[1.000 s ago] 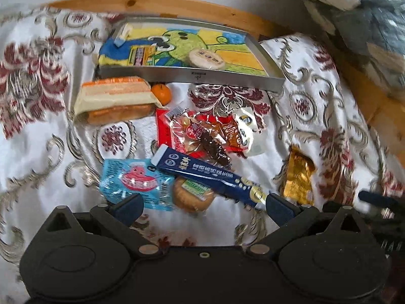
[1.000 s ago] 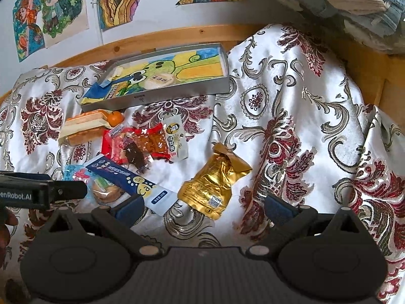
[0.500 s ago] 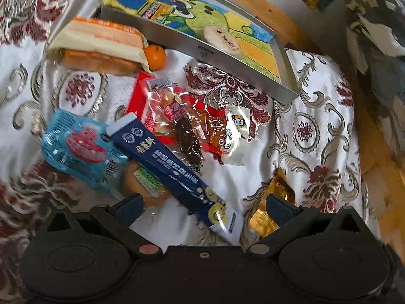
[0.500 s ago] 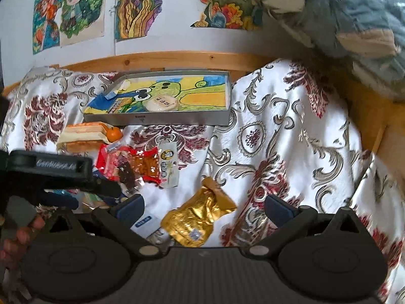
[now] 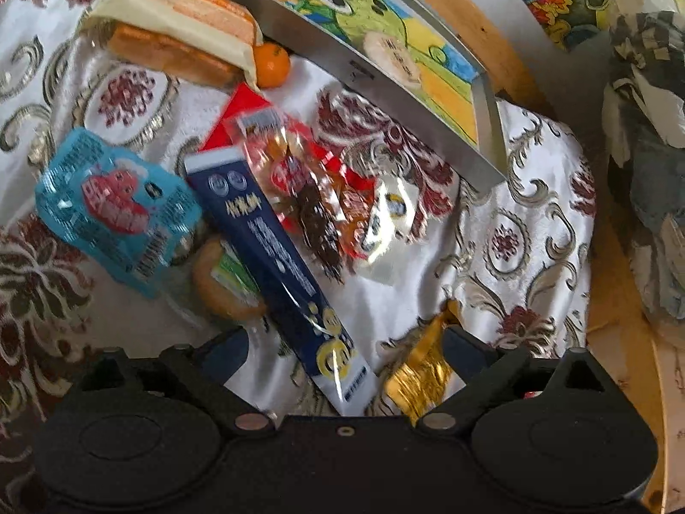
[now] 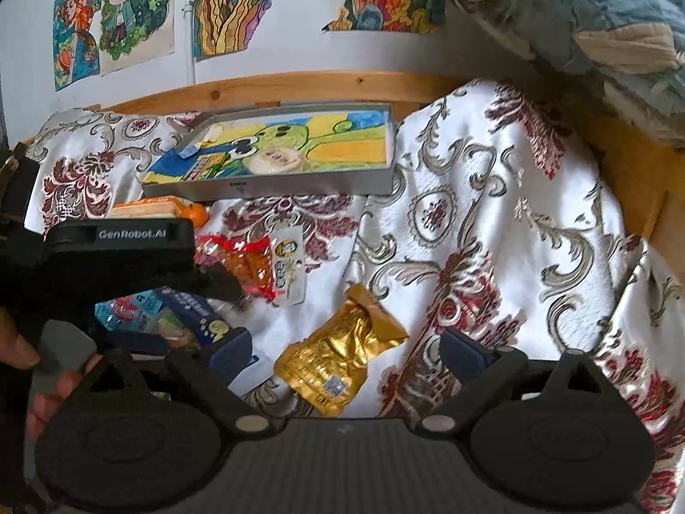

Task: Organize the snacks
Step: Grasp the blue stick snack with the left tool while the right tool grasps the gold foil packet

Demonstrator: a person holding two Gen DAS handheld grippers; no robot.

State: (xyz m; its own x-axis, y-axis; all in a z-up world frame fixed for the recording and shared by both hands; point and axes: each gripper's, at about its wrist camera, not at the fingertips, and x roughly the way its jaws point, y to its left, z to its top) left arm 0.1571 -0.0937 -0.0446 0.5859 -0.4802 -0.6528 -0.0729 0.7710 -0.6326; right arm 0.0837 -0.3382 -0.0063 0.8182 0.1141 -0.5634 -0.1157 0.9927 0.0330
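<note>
Snacks lie on a patterned cloth. My left gripper [image 5: 342, 349] is open, its fingers either side of the lower end of a long navy packet [image 5: 274, 252]. Beside that lie a blue pouch [image 5: 115, 205], a round cake [image 5: 222, 278], a red clear-wrapped snack bag [image 5: 299, 180], a small white packet [image 5: 385, 222], a sandwich pack [image 5: 180, 38] and a small orange [image 5: 270, 64]. A gold packet [image 6: 342, 355] lies between the fingers of my open right gripper [image 6: 344, 349]. The grey tray [image 6: 274, 186] with a cartoon lining holds a round white cake [image 6: 274, 158].
A wooden bed frame [image 6: 299, 83] and a wall with drawings stand behind the tray. A bundled quilt [image 6: 599, 21] lies at the upper right. The left gripper body [image 6: 115, 252] covers part of the snack pile in the right wrist view.
My left gripper has moved forward and down over the snack pile, bringing the navy packet between its fingers. My right gripper has lowered toward the gold packet.
</note>
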